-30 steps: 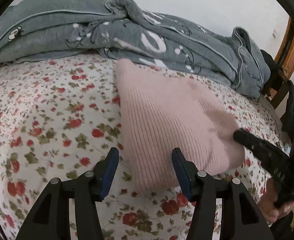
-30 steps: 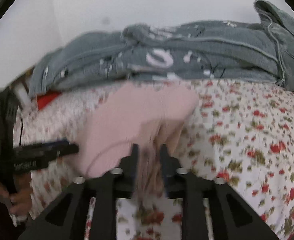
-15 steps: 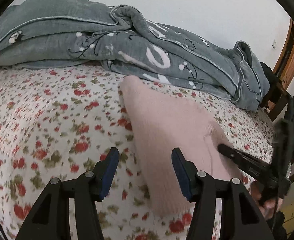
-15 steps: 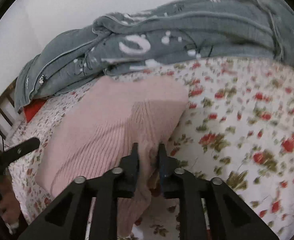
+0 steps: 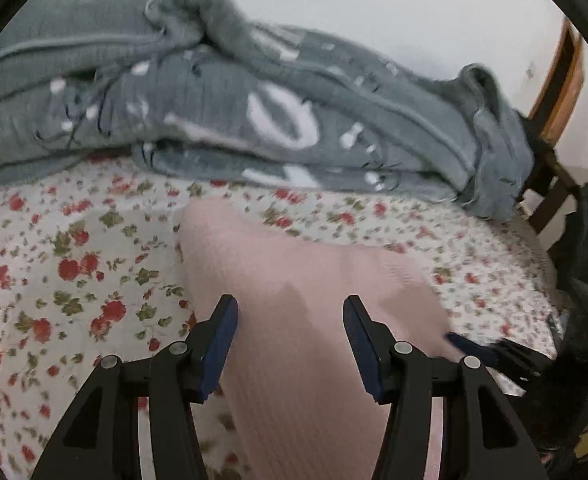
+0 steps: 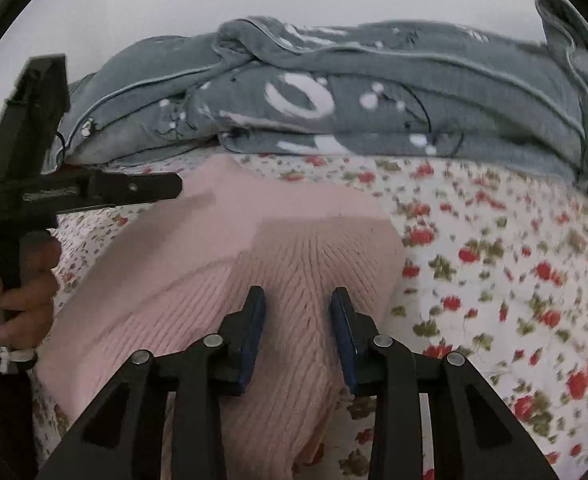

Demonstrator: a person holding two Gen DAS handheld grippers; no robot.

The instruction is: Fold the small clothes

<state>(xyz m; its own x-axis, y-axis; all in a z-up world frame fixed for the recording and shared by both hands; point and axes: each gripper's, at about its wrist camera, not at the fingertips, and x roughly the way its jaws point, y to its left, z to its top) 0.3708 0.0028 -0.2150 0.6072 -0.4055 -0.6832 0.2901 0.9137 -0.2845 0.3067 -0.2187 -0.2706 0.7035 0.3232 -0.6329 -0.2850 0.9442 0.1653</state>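
Where ribbed, soft pink knit (image 6: 230, 280)

Both tools were matte black plastic. The left gripper (image 5: 290, 320) had two angular fingers (image 5: 222, 320) lined with dark blue pads, each carried on forked black linkage bars joined by round silver screw heads. The right gripper (image 6: 298, 312) was built the same way, with blue pads and four silver screws across its linkage. Seen side-on from the right wrist camera, the left tool showed a pistol-style handle, a boxy upright block on top, a thin black cable and small pale lettering along its body.
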